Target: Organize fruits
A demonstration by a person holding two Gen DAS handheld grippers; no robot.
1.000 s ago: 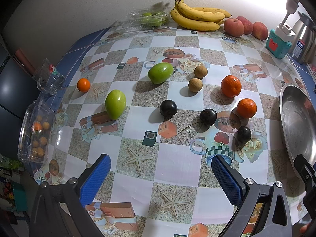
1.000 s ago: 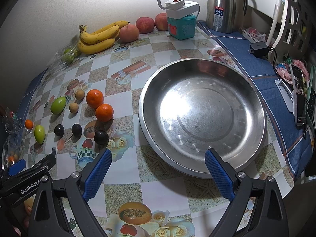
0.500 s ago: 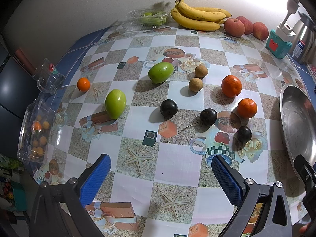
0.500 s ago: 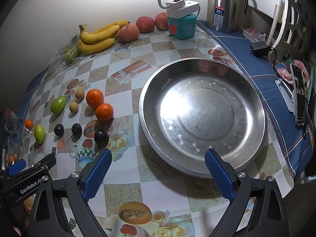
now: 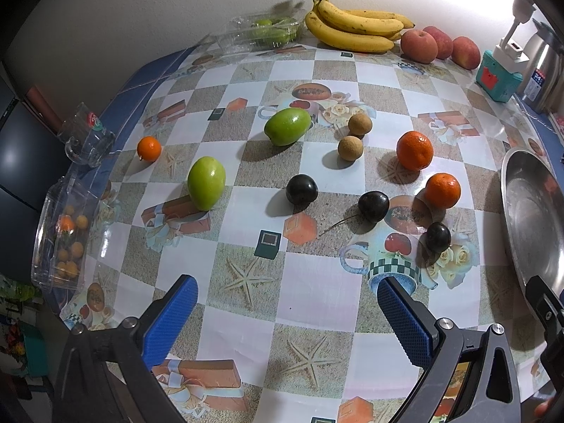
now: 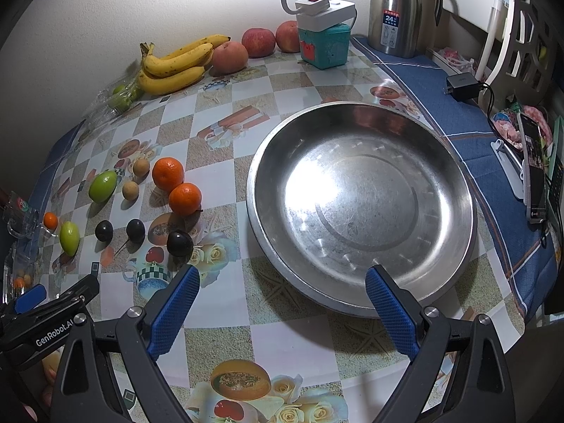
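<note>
Loose fruit lies on the patterned table: two green fruits (image 5: 206, 187) (image 5: 287, 126), three dark plums (image 5: 301, 189) (image 5: 373, 206) (image 5: 437, 236), two oranges (image 5: 414, 150) (image 5: 442, 190), two brown longans (image 5: 350, 147), and a small orange (image 5: 149, 148). A large empty steel bowl (image 6: 363, 208) sits to their right, also visible in the left wrist view (image 5: 528, 211). My left gripper (image 5: 285, 296) is open and empty, hovering near the front edge before the plums. My right gripper (image 6: 280, 283) is open and empty over the bowl's near rim.
Bananas (image 5: 352, 28), peaches (image 5: 419, 46) and a clear box of green fruit (image 5: 264, 31) line the back wall. A teal box with a power strip (image 6: 324, 46), a steel thermos (image 6: 398, 7), a glass mug (image 5: 86, 137) and a clear box of small oranges (image 5: 63, 236) stand around.
</note>
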